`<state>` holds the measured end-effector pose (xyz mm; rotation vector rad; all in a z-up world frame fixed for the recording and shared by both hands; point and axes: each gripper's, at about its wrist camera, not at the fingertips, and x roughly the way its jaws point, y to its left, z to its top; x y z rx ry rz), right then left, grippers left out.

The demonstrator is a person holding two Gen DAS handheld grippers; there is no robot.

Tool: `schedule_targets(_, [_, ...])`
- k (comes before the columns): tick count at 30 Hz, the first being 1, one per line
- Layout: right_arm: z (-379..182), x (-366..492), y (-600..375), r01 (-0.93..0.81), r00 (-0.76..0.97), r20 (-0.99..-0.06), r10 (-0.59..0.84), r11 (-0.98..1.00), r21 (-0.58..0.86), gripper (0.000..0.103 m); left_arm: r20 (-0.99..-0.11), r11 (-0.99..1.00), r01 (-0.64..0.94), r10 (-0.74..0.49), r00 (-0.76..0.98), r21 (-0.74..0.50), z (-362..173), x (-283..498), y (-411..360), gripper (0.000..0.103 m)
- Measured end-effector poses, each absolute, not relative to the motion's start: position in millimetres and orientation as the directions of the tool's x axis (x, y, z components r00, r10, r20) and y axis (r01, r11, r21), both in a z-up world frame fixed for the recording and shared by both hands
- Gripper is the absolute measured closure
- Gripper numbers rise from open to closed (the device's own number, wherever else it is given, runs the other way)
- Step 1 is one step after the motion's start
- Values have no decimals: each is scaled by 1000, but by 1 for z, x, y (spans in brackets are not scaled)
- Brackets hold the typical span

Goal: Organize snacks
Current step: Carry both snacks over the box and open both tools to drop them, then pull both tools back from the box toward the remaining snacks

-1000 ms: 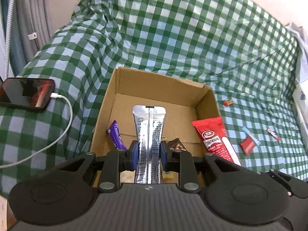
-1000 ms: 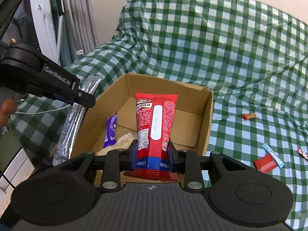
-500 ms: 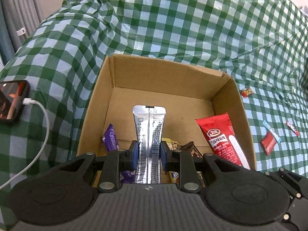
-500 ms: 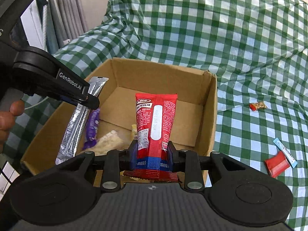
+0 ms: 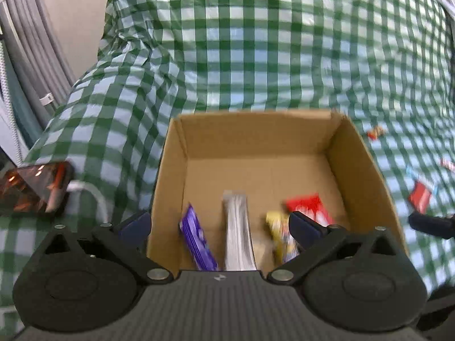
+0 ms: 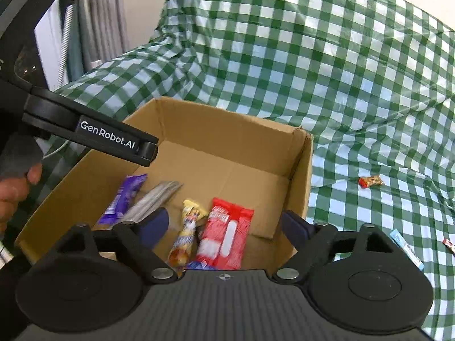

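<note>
Jaws of your left gripper (image 5: 220, 224) stand spread wide, having just been opening, and grip nothing. Left wrist view: between and beyond them sits the open brown cardboard box (image 5: 361, 170) on the green-and-white checked cloth (image 5: 256, 56). Inside it, midway between the jaws, lies the blurred silver foil snack stick (image 5: 237, 233), touching neither pad; the purple wrapped bar (image 5: 196, 241) lies toward the left jaw, the yellow wrapped snack (image 5: 280, 233) and red snack packet (image 5: 308, 207) toward the right jaw. Outside the left jaw rests a dark phone (image 5: 34, 187) with a white cable (image 5: 91, 196).

Right wrist view: your right gripper (image 6: 224, 226) likewise has its jaws wide apart, just opened, holding nothing. The red snack packet (image 6: 224, 236) and yellow wrapped snack (image 6: 186, 233) lie in the box (image 6: 298, 176) between the jaws; the silver stick (image 6: 155, 199) and purple bar (image 6: 123, 196) lie beyond the left jaw. Outside the right jaw, small wrapped sweets (image 6: 369, 182) dot the cloth (image 6: 312, 56).
</note>
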<state>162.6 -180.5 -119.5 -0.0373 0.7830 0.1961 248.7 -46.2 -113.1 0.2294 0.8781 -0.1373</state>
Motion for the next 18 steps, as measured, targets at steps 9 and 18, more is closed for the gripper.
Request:
schedule_targets(9, [-99, 82, -166, -154, 641, -744, 189, 981, 116, 8, -811, 982, 141, 17, 585, 122, -99, 148, -19, 0])
schedule_targets(18, [-64, 14, -160, -141, 719, -674, 169, 985, 97, 6, -752, 982, 126, 23, 658, 141, -65, 79, -9, 0])
